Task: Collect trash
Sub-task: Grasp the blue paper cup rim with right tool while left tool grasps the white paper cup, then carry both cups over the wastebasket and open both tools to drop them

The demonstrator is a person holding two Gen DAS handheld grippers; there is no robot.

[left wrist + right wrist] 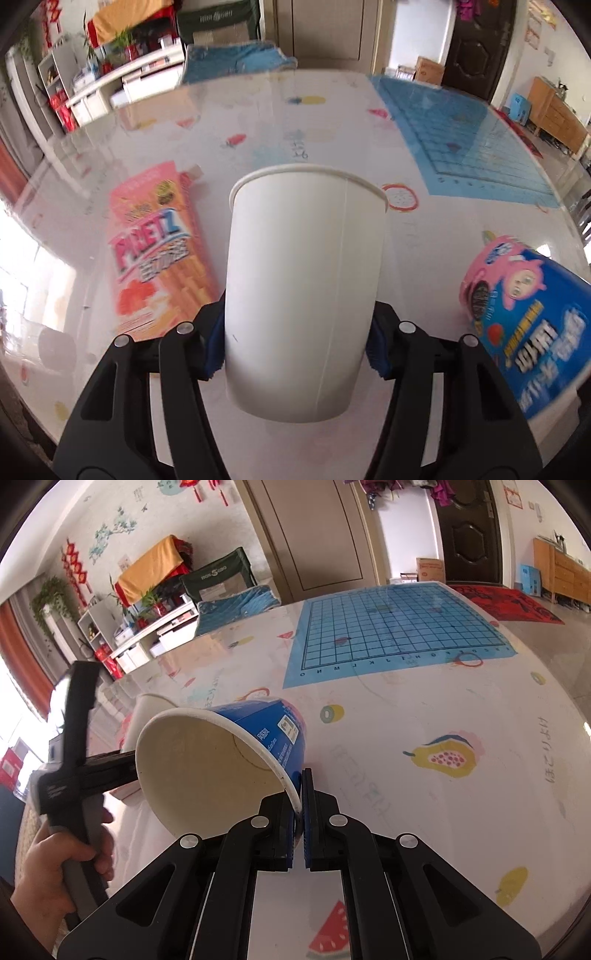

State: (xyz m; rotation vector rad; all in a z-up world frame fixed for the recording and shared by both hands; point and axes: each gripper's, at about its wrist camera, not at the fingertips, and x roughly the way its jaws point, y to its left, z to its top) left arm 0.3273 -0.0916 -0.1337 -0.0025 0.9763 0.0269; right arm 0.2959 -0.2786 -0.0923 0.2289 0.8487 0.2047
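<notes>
My left gripper (295,347) is shut on a white paper cup (303,280), gripping its lower sides and holding it upright above the table. A pink Pretz box (159,247) lies flat on the table to its left. My right gripper (298,823) is shut on the rim of a blue and pink Oreo paper tub (221,764), held tilted with its empty inside facing the camera. That tub also shows at the right of the left wrist view (528,325). The white cup's rim (147,701) peeks out behind the tub in the right wrist view.
The round table (443,812) has a glossy fruit-print cover with a blue grid mat (399,635) at the far side. The person's hand holds the left gripper's handle (74,775). White shelves (155,635), a folding chair and doors stand beyond the table.
</notes>
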